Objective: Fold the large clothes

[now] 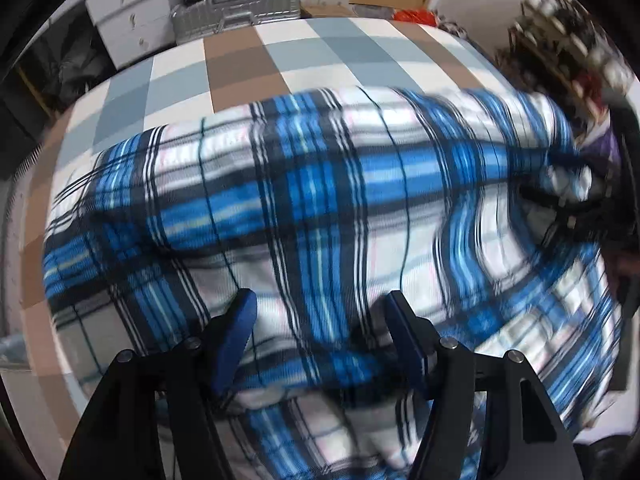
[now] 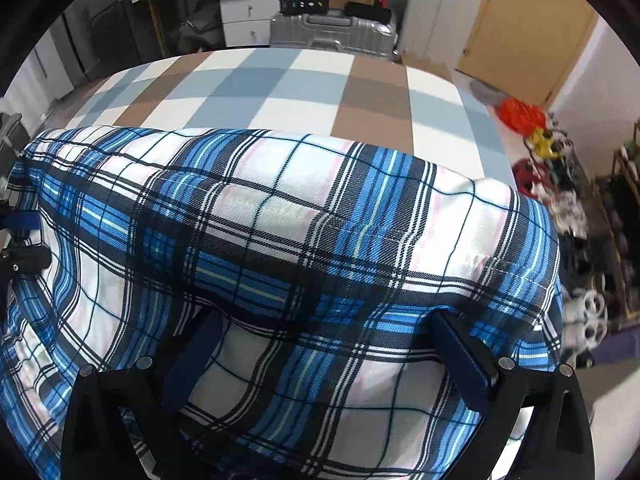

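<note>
A large blue, white and black plaid shirt [image 1: 320,208] lies bunched on a checked table cover [image 1: 240,60]. My left gripper [image 1: 320,308] is open, its blue-padded fingers spread over a fold of the shirt. My right gripper [image 2: 324,320] is open wide, fingers on either side of a raised fold of the shirt [image 2: 300,220]. The right gripper shows blurred at the right edge of the left wrist view [image 1: 580,208]. The left gripper shows at the left edge of the right wrist view [image 2: 20,240].
The table cover [image 2: 280,84] has bare room behind the shirt. Beyond the far edge stand a silver suitcase [image 2: 332,34], white drawers [image 2: 244,4] and a wooden door [image 2: 528,28]. Cluttered shelves and toys [image 2: 560,184] lie to the right.
</note>
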Demonstrator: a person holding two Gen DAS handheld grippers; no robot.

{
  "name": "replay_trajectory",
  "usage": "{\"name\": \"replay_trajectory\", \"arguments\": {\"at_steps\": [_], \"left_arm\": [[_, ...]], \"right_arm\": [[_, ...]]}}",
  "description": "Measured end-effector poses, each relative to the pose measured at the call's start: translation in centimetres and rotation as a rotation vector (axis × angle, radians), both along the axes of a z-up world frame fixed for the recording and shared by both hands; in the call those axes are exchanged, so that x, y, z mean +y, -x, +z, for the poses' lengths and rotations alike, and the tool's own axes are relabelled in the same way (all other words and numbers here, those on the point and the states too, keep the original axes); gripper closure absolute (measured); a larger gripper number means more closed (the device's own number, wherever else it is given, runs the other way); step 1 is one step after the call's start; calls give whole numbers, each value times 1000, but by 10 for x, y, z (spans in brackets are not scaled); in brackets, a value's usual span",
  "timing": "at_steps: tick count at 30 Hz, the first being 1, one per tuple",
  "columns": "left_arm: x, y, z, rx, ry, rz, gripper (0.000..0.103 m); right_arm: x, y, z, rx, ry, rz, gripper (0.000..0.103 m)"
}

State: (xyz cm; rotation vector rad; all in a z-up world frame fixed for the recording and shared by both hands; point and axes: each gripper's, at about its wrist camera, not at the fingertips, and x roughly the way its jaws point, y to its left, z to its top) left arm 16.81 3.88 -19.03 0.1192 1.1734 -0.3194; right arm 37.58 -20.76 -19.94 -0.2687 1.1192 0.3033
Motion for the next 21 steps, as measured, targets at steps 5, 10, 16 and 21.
{"name": "replay_trajectory", "arguments": {"at_steps": [5, 10, 16, 21], "left_arm": [[-4, 56, 10, -45, 116, -32, 42], [-14, 93, -12, -39, 101, -50, 42], [-23, 152, -11, -29, 78, -34, 41], [-18, 199, 4, -136, 103, -21, 41]], "right_arm": [[0, 43, 28, -32, -132, 2, 10], [37, 108, 18, -30, 15, 121, 9], [24, 137, 9, 58, -17, -8, 11], [22, 166, 38, -48, -39, -21, 9]]}}
